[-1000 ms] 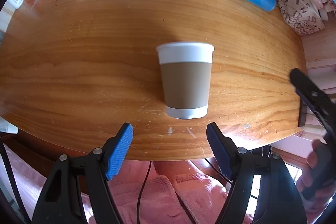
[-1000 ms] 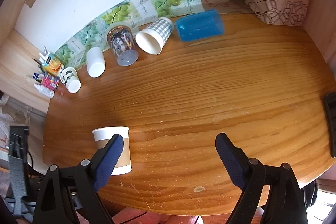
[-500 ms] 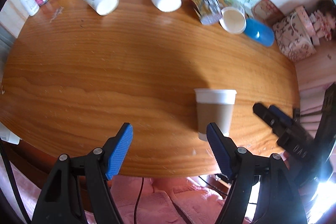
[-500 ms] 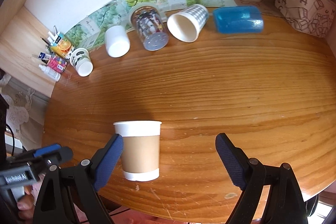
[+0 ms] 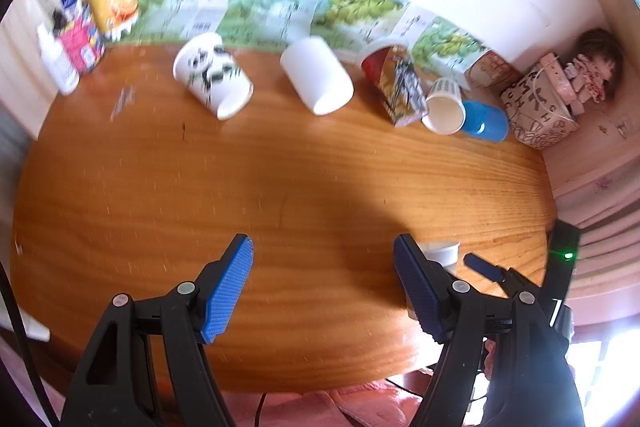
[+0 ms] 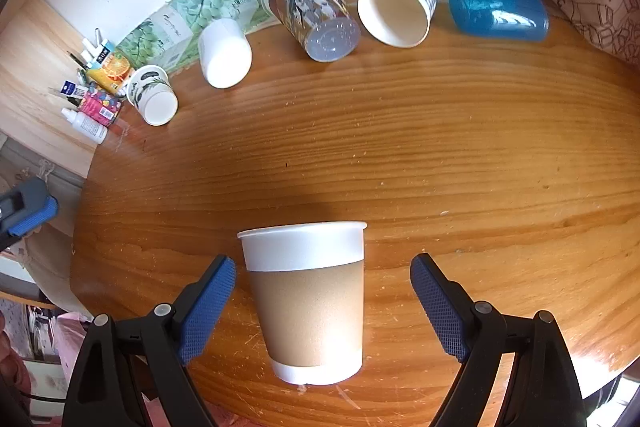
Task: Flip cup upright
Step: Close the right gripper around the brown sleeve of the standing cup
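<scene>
A white paper cup with a brown sleeve [image 6: 310, 301] stands upright near the front edge of the wooden table [image 6: 440, 147]. My right gripper [image 6: 322, 311] is open, its blue pads on either side of the cup with gaps on both sides. In the left wrist view only the cup's white rim [image 5: 440, 253] shows, behind my left gripper's right finger. My left gripper [image 5: 324, 291] is open and empty, left of the cup. The right gripper's fingertip [image 5: 482, 267] shows beside the cup.
Several cups lie on their sides along the back wall: a patterned white cup [image 6: 154, 97], a plain white cup [image 6: 224, 53], a printed cup [image 6: 314, 13], a checked cup [image 6: 396, 11], a blue cup [image 6: 498, 13]. Small bottles [image 6: 94, 99] stand at the back left, a patterned bag [image 5: 538, 107] at the back right.
My left gripper has drawn away to the left and tilted up, so the cup has slid behind its right finger. My right gripper has moved left until the cup stands between its open fingers.
</scene>
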Motion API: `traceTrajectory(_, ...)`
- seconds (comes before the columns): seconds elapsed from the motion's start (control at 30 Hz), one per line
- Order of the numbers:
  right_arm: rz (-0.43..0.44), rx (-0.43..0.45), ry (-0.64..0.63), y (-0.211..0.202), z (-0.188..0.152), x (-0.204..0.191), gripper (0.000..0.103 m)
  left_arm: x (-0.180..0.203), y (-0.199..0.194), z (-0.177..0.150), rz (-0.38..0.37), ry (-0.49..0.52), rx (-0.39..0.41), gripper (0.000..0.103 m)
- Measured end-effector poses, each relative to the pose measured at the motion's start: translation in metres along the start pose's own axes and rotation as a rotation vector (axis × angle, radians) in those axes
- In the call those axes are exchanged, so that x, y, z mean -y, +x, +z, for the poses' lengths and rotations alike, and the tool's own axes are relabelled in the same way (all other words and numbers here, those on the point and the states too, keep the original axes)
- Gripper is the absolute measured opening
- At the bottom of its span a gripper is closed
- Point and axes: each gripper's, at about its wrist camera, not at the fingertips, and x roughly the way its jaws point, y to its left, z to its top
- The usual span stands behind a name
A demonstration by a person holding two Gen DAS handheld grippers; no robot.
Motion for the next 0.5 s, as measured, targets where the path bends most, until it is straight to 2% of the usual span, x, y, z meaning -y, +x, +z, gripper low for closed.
traceTrajectory(0.2,-0.022,-0.013,0.038,0.014,0.0,-0.006,0.09,-0.003,-0.006,0.013,0.02,0.095,0.089,0.076)
traceTrajectory(0.37,-0.029,-0.011,0.06,0.022,0.0,-0.008,0.09,-0.013,-0.008,0.021,-0.022,0.077,0.131,0.076)
traceTrajectory(0.5,-0.037,-0.01,0.065,0.027,0.0,-0.011,0.088,-0.02,-0.001,0.024,-0.015,0.057,0.108,0.076)
